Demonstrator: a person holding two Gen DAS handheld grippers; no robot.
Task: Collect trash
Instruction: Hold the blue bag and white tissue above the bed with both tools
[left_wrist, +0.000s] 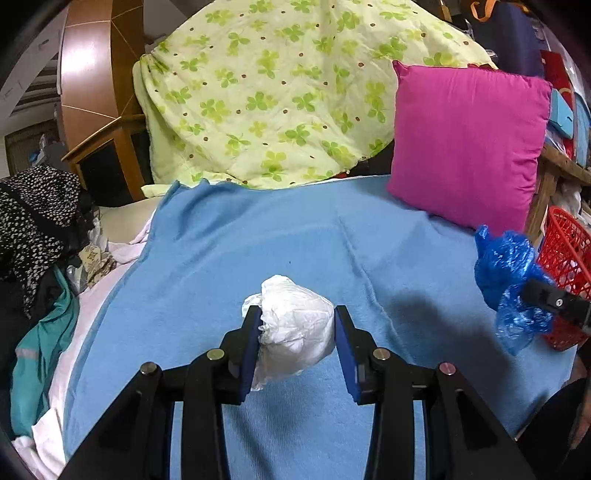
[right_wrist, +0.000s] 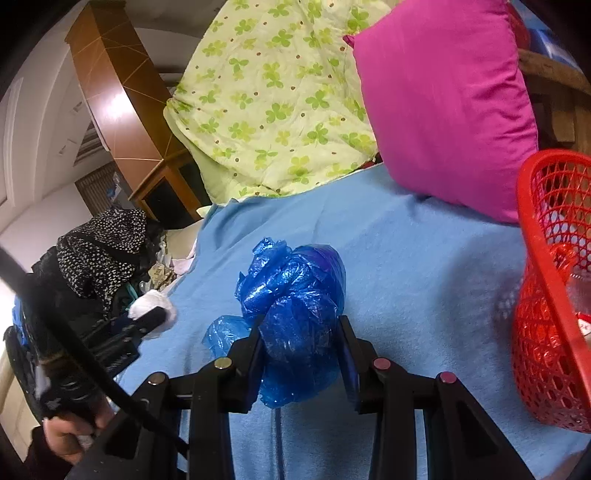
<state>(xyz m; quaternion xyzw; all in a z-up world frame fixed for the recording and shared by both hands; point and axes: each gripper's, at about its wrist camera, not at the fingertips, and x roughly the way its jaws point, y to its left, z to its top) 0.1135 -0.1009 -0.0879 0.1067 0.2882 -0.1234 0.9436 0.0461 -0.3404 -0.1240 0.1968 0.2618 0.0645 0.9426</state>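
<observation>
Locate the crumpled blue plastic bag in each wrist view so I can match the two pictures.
Left wrist view: blue plastic bag at the far right edge, clamped in the right hand-held gripper, in front of the red basket.
Right wrist view: bag at centre, between that gripper's fingers.
Shared landmark: the pink pillow on the blue blanket.

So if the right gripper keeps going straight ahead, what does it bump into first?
Probably the blue blanket on the bed, then the green clover quilt behind it. The right gripper already holds the blue plastic bag; depth is hard to judge.
</observation>
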